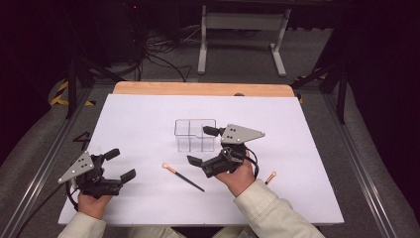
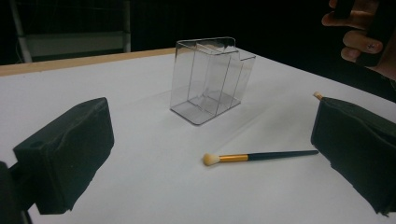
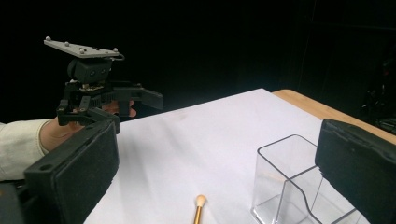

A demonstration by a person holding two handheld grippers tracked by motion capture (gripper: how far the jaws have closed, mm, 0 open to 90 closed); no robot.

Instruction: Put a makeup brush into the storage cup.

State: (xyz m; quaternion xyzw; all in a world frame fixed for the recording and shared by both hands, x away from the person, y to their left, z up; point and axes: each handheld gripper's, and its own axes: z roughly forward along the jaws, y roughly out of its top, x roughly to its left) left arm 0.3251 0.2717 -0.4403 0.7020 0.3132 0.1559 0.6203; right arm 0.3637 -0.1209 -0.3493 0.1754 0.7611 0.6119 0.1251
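Note:
A clear plastic organiser box [image 1: 195, 135] with upright dividers stands in the middle of the white sheet. A dark-handled makeup brush [image 1: 182, 177] with a gold ferrule and pale tip lies flat in front of it. My left gripper [image 1: 121, 164] hovers open and empty at the near left, facing the box [image 2: 210, 79] and brush [image 2: 261, 156]. My right gripper [image 1: 203, 145] is open and empty just right of the box, its far jaw beside the box's right wall [image 3: 289, 177]. The brush tip [image 3: 201, 201] lies below, between its jaws.
A second small brush [image 1: 270, 177] lies to the right of the right hand. The white sheet [image 1: 148, 114] covers a wooden table whose bare edge [image 1: 198, 89] shows at the back. Metal frame rails run along both sides, and cables lie on the floor beyond.

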